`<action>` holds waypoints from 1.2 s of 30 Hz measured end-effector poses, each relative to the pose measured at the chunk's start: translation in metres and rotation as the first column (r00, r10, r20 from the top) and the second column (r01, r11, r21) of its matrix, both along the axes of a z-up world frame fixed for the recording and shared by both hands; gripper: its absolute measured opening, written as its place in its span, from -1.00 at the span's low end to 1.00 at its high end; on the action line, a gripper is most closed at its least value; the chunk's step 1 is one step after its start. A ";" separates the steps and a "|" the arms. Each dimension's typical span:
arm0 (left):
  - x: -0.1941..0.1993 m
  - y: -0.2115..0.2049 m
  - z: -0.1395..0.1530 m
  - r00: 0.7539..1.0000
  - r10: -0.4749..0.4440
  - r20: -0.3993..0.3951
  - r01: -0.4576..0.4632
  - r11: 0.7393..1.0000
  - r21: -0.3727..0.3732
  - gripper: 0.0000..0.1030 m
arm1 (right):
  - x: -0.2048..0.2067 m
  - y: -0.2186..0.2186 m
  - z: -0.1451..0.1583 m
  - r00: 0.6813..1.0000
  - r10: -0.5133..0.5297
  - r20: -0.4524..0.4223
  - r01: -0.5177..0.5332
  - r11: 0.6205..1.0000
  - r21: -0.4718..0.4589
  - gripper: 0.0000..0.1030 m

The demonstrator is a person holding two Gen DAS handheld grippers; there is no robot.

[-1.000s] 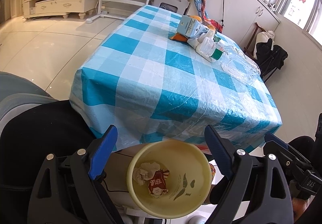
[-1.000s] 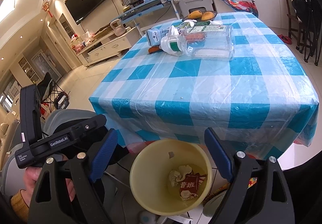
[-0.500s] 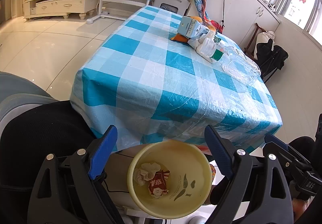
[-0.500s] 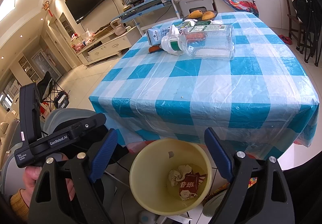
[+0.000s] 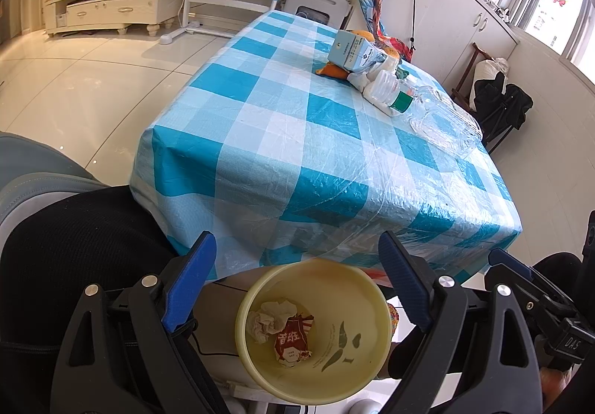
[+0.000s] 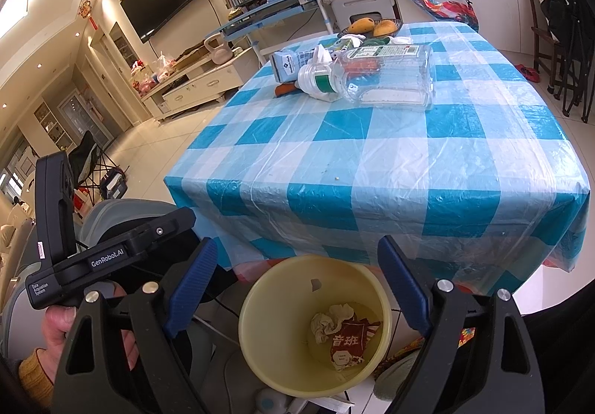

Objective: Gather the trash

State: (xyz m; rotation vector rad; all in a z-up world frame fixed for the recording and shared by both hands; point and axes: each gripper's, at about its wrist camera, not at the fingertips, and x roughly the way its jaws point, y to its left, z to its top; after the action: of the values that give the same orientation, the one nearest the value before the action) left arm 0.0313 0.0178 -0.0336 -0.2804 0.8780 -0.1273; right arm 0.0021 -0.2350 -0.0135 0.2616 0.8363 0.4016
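Observation:
A yellow trash bin (image 5: 316,332) (image 6: 316,324) stands on the floor below the table's near edge. It holds a crumpled tissue (image 5: 271,317) and a red wrapper (image 5: 292,341). My left gripper (image 5: 297,257) is open and empty above the bin. My right gripper (image 6: 297,257) is open and empty above it too. On the blue checked table (image 5: 297,138) lie a milk carton (image 5: 353,51) (image 6: 293,64), a white bottle with a green band (image 5: 388,96) (image 6: 316,81) and a clear plastic container (image 5: 442,124) (image 6: 390,75).
Mangoes (image 6: 373,27) sit in a bowl at the table's far end. A grey chair (image 5: 44,191) is at my left. A black folding chair (image 5: 498,105) stands right of the table. The left gripper's handle (image 6: 93,239) shows in the right wrist view.

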 end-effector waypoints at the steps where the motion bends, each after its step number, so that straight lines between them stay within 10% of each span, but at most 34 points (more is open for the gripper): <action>1: 0.000 0.000 0.000 1.000 0.000 0.000 0.000 1.000 0.000 0.66 | 0.000 0.000 0.000 1.000 0.000 0.000 0.000 1.000 0.000 0.64; 36: 0.001 0.003 0.002 1.000 0.005 0.004 -0.005 1.000 -0.008 0.67 | 0.000 0.000 0.003 1.000 0.004 0.012 -0.004 1.000 0.001 0.64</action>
State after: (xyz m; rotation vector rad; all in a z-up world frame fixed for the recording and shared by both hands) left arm 0.0325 0.0210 -0.0319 -0.2893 0.8729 -0.1269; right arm 0.0024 -0.2348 -0.0109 0.2582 0.8255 0.4070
